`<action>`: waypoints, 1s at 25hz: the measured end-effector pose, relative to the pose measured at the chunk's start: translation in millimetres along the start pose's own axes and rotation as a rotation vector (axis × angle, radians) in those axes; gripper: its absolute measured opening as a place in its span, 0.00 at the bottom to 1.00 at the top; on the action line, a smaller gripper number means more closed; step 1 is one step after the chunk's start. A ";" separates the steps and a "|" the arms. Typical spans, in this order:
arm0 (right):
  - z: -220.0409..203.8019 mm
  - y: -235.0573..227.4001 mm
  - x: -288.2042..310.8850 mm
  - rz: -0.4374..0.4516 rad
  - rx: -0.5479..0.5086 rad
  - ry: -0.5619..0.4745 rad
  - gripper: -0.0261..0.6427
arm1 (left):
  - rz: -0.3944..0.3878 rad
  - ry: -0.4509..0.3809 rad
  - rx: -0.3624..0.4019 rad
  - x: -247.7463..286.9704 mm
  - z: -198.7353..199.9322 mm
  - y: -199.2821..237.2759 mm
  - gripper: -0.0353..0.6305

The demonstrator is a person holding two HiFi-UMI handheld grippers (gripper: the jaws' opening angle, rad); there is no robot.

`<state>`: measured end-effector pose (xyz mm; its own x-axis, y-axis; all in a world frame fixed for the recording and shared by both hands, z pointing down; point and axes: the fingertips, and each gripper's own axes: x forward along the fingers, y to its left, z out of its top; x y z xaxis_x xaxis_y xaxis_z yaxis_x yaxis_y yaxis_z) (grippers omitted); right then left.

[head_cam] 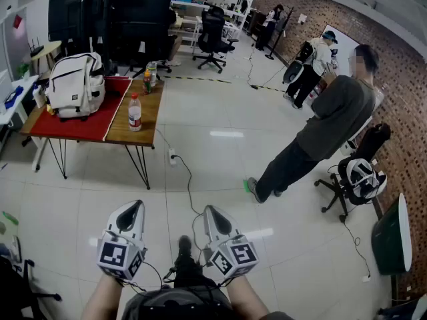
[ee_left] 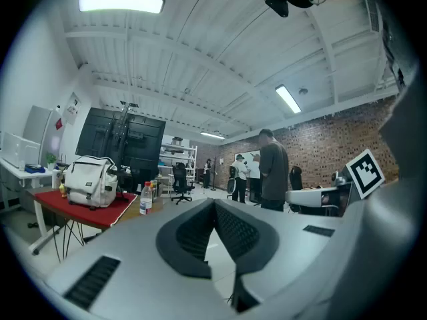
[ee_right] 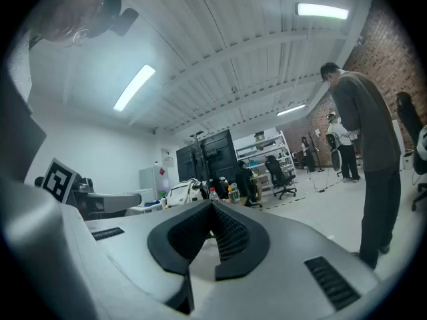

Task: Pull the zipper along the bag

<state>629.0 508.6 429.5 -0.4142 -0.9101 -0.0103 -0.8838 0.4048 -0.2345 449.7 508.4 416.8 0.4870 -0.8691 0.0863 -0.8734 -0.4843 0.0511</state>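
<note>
A white backpack (head_cam: 75, 84) with black zipper lines stands on the red cloth of a table (head_cam: 90, 131) far off at the upper left. In the left gripper view the backpack (ee_left: 89, 181) sits small at the left, and in the right gripper view the backpack (ee_right: 187, 193) shows just over the jaws. My left gripper (head_cam: 133, 212) and right gripper (head_cam: 213, 213) are held side by side close to my body at the bottom of the head view, both shut with nothing between the pads. Neither gripper is near the bag.
A plastic bottle (head_cam: 135, 112) and smaller bottles (head_cam: 149, 78) stand on the wooden part of the table. A person in grey (head_cam: 320, 131) stands on the tiled floor at the right, beside a chair (head_cam: 357, 177). A cable (head_cam: 188, 179) runs across the floor. Office chairs and shelves stand at the back.
</note>
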 end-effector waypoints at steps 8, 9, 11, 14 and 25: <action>-17.2 -69.8 96.4 0.016 0.024 0.002 0.05 | 0.026 0.033 -0.006 102.9 -16.4 42.7 0.10; -14.7 -82.5 109.4 0.018 0.023 -0.001 0.05 | 0.030 0.032 -0.006 120.2 -15.6 45.4 0.10; -4.6 -110.2 135.6 0.009 0.021 -0.019 0.05 | 0.032 0.033 0.001 156.5 -12.2 49.4 0.10; 7.5 -146.3 173.6 0.002 0.032 -0.035 0.05 | 0.032 0.048 0.007 209.8 -7.5 57.4 0.10; 32.1 -262.1 309.3 0.017 0.003 0.009 0.05 | 0.057 0.077 0.003 383.4 7.8 93.0 0.10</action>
<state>739.5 118.1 456.6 -0.4311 -0.9023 -0.0055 -0.8759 0.4200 -0.2375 555.2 129.4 446.9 0.4348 -0.8852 0.1652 -0.8998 -0.4343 0.0413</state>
